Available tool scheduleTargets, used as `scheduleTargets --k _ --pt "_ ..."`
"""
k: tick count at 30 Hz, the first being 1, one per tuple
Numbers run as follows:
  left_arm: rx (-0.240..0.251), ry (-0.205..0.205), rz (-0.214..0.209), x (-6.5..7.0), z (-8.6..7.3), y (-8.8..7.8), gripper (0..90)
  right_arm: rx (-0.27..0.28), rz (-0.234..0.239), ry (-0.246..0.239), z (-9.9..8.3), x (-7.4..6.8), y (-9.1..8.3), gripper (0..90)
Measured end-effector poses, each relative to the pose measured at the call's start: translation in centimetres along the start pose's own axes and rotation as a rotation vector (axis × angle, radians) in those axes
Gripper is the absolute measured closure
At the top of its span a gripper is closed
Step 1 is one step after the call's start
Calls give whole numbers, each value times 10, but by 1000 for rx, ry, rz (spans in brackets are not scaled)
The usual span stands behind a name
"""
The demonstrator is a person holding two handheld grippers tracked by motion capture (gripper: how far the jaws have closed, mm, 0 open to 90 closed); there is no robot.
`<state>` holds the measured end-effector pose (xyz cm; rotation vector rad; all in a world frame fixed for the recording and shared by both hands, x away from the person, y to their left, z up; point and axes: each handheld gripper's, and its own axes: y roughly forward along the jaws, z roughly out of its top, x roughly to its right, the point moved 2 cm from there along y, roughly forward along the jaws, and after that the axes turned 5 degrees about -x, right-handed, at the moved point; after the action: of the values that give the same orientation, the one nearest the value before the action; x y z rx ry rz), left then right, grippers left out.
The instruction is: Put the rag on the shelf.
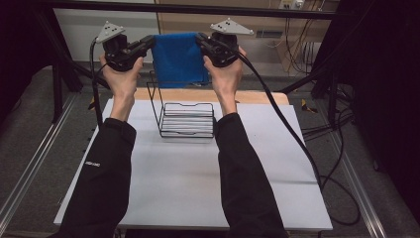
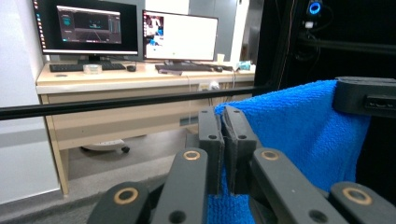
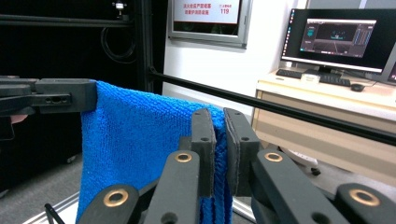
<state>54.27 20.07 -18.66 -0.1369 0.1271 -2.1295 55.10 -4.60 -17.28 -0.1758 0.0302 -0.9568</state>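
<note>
A blue towel hangs stretched between my two grippers, high above the far part of the table. My left gripper is shut on its left top corner, my right gripper on its right top corner. In the left gripper view the jaws pinch the towel at its edge, under my left gripper, and the right gripper's jaw holds the far corner. In the right gripper view my right gripper clamps the towel, whose other corner sits in the left gripper's jaw. A black wire rack stands on the table below the towel.
The white table top has a wooden strip along its far edge. Black frame bars cross at the back, one just behind the towel. Cables trail off to the right. A desk with monitors stands beyond.
</note>
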Motion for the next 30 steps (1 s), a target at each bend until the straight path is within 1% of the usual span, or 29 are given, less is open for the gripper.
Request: scheduleTargets --k 2,5,7,10,11,13,16,18,22,25,29,30 --pt "-4 12 -1 1 -3 0 866 -3 3 -11 -4 -1 -1 838" --pt "-12 6 -10 0 -8 1 866 -2 11 -11 -9 0 -4 838" --pt "-17 5 -14 1 -11 1 866 -13 13 -4 -13 0 -4 838" --pt "-30 20 -19 3 -15 1 866 -14 14 -11 -19 0 -5 838" --pt "-38 32 -19 4 -16 1 866 -17 16 -7 -21 0 -6 838" --pt "-34 30 -26 6 -18 0 865 -20 19 7 -25 2 -7 837" --pt "-33 32 -26 8 -22 -2 865 -19 24 26 -31 2 -8 838" --pt "-37 26 -25 9 -25 -2 865 -19 27 26 -34 2 -9 837" --pt "-31 22 -33 8 -30 -6 865 -16 36 9 -35 -1 -12 837" --pt "-28 24 -42 9 -32 -10 865 -9 46 6 -34 -3 -15 837" --pt "-26 36 -53 10 -33 -16 864 -11 48 -1 -35 -7 -18 835" --pt "-30 47 -51 11 -33 -17 864 -12 48 -4 -35 -7 -19 834"
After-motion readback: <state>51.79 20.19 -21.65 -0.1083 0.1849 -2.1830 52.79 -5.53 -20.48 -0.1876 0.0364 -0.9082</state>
